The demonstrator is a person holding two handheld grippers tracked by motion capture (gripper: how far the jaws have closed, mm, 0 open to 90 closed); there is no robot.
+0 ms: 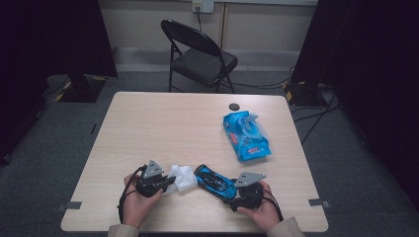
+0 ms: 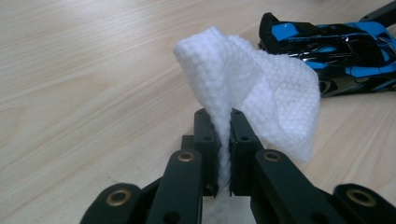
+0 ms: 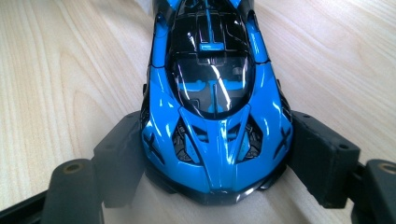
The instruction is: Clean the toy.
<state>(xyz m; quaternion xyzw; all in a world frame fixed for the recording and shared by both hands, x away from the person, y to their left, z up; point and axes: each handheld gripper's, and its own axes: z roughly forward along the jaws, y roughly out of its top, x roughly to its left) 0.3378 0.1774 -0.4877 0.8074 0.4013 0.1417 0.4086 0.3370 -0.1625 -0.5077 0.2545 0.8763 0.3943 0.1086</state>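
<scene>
Two claws sat at the near edge of the bench (image 1: 148, 118), one in each hand. On the left, the left claw (image 1: 170, 181) was pinched tight on a white wet wipe (image 1: 182, 177). The left claw's own view showed the wipe (image 2: 243, 88) squeezed between the two black jaws and standing up in a fold above them. Just to the right lay the blue toy car (image 1: 214, 179), flat on the bench, with the wipe touching or nearly touching its far end. The right claw (image 1: 236, 193) had the car by its near end. The right claw's view showed the car (image 3: 212, 107) held on both sides, the jaws spread wide to fit around it.

It looked like the wiping step was about to start. Next, the left claw would need to rub the wipe over the car while the right one kept it from sliding.

Farther right, the high view also showed a blue wipes pack (image 1: 245, 136) and a small dark cap (image 1: 233, 106).
</scene>
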